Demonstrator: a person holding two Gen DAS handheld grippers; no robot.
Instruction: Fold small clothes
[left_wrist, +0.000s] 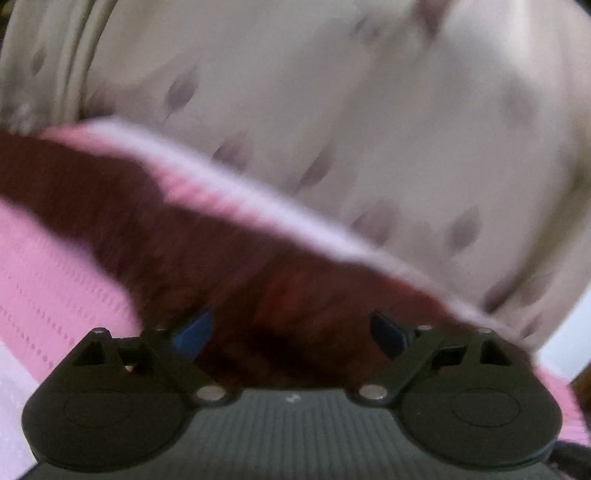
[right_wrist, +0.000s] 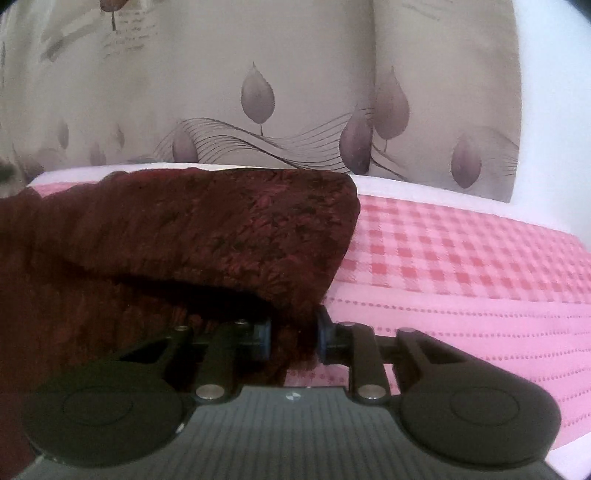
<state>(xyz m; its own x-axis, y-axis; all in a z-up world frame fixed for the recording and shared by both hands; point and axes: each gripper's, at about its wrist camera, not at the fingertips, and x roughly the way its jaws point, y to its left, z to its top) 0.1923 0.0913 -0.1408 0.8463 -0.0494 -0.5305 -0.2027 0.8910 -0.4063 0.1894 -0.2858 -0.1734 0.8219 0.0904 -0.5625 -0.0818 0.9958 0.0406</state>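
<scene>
A dark maroon knitted garment (left_wrist: 184, 229) lies on a pink bedcover (left_wrist: 44, 280). In the blurred left wrist view my left gripper (left_wrist: 291, 332) hovers over the garment with its blue pads (left_wrist: 195, 332) far apart and nothing pinched between them. In the right wrist view the same garment (right_wrist: 221, 229) has a flap raised, with dark shadow under it. My right gripper (right_wrist: 291, 339) has its jaws close together, and the garment's right-hand edge fills the gap between them.
The pink bedcover (right_wrist: 461, 295) is checked further back and striped with dotted lines nearer. Behind the bed hangs a beige cloth with purple leaf prints (right_wrist: 258, 92). A white wall (right_wrist: 546, 110) shows at the far right.
</scene>
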